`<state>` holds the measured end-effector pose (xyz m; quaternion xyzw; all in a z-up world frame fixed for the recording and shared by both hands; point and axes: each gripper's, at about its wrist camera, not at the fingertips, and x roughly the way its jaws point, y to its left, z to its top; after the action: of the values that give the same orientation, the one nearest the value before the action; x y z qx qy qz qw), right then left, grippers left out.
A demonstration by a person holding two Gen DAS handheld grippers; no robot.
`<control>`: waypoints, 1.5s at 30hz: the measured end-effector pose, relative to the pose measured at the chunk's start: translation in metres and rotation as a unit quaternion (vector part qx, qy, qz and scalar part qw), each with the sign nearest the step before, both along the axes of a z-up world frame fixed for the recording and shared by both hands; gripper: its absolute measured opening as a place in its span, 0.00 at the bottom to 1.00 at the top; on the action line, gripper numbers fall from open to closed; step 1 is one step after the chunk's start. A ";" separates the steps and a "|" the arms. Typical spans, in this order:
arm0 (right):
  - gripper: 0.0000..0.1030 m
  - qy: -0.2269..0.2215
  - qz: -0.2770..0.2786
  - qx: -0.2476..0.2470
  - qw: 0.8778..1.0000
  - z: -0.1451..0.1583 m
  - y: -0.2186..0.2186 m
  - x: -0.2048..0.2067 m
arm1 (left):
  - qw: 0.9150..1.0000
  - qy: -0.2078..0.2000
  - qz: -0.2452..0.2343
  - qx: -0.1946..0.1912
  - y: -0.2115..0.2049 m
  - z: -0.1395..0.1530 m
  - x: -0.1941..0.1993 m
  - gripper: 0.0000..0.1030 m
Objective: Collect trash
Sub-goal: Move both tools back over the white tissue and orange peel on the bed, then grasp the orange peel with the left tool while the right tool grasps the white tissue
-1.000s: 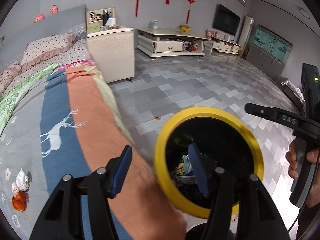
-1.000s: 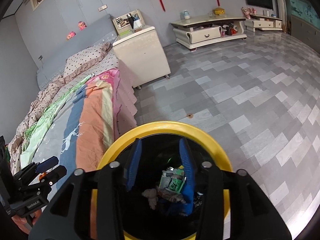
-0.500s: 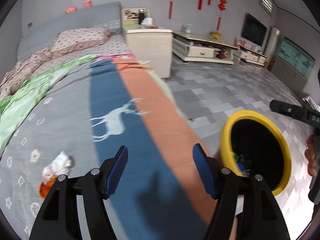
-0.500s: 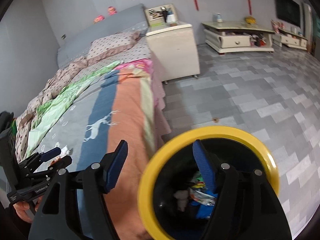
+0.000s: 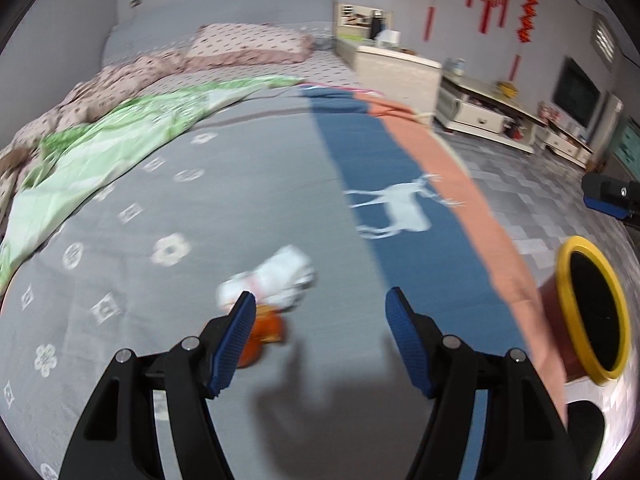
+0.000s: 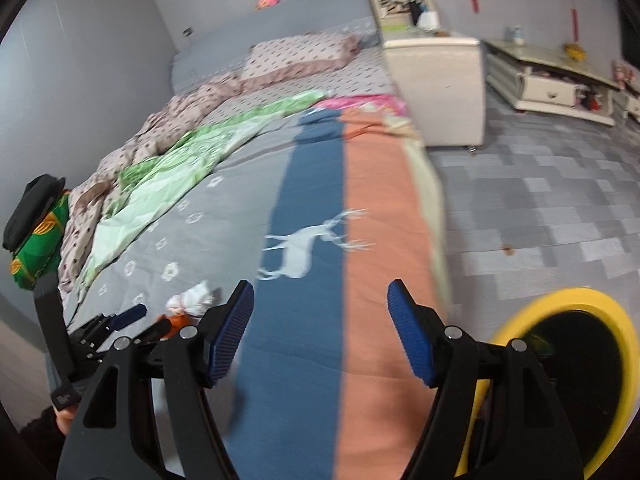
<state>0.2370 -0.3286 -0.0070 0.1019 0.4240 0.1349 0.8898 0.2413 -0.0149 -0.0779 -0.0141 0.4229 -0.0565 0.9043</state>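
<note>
- The left tongs (image 5: 320,312) stand wide apart over the bed (image 5: 248,200), with nothing between their blue pads (image 5: 236,336).
- A crumpled white tissue (image 5: 276,276) lies on the grey part of the bedspread, just ahead of the left pad of the left tongs and slightly inside the gap; it is blurred.
- An orange scrap (image 5: 266,330) lies touching the near side of the tissue, partly hidden behind that same left pad.
- The yellow-rimmed trash bin (image 5: 592,312) stands on the floor (image 5: 532,200) far to the right of the left tongs, past the orange edge of the bedspread, its dark mouth tilted toward the camera.
- The right tongs (image 6: 320,312) are also spread wide and grip nothing; they hang above the blue and orange stripes of the bedspread (image 6: 344,184).
- From the right wrist view the trash bin (image 6: 600,312) sits close to the right of the right tongs, partly behind the right finger, with some litter just visible inside its rim.
- In that view the white tissue (image 6: 192,296) and orange scrap (image 6: 178,320) lie to the left of the right tongs, right by the tip of the left tongs (image 6: 136,322).
- A white deer pattern (image 6: 308,248) lies straight ahead of the right tongs.
- A cream bedside cabinet (image 6: 440,88) stands far ahead, by the head of the bed.
</note>
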 end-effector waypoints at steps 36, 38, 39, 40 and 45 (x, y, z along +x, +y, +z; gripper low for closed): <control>0.46 0.243 0.163 0.041 0.955 -0.147 0.239 0.117 | 0.995 0.030 -0.015 -0.092 0.073 -0.077 0.017 0.38; 0.46 0.245 0.167 0.043 0.954 -0.152 0.245 0.120 | 0.995 0.029 -0.017 -0.094 0.073 -0.078 0.016 0.37; 0.45 0.243 0.168 0.043 0.954 -0.152 0.248 0.122 | 0.994 0.030 -0.016 -0.101 0.075 -0.079 0.016 0.36; 0.43 0.241 0.170 0.044 0.955 -0.153 0.250 0.123 | 0.994 0.031 -0.016 -0.108 0.077 -0.080 0.017 0.35; 0.19 0.222 0.182 0.038 0.957 -0.151 0.264 0.126 | 0.993 0.029 -0.017 -0.117 0.080 -0.082 0.016 0.33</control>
<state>0.3626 -0.0644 -0.1580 0.0842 0.6169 0.2849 0.7288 0.2569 0.0653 -0.1599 -0.1139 0.4399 -0.1208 0.8826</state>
